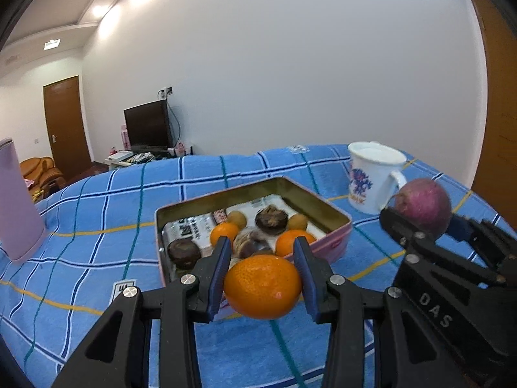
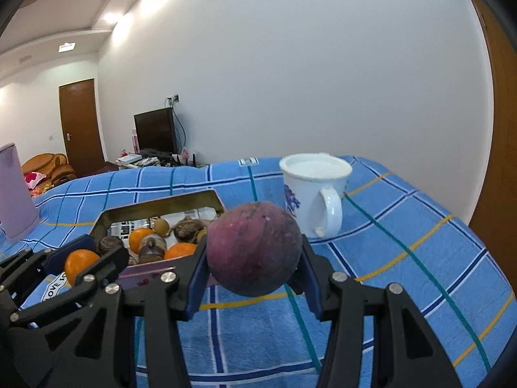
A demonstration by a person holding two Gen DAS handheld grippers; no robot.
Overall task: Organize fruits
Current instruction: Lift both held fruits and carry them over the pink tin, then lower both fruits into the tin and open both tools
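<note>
Gripping an orange (image 1: 262, 286) between its blue pads, the left gripper (image 1: 262, 278) is closed snugly on the fruit, held above the blue checked cloth (image 1: 97, 210) at the near edge of the tin (image 1: 336, 216). Just to its right, the right gripper (image 2: 253, 270) is clamped on a round purple fruit (image 2: 254, 247), also lifted off the cloth. Beyond them the open pink tin holds two more oranges, small brown fruits and dark round ones on printed wrappers. Farther back right stands a white mug (image 2: 315, 190) with a blue pattern; far left, a lilac container (image 1: 16, 203).
</note>
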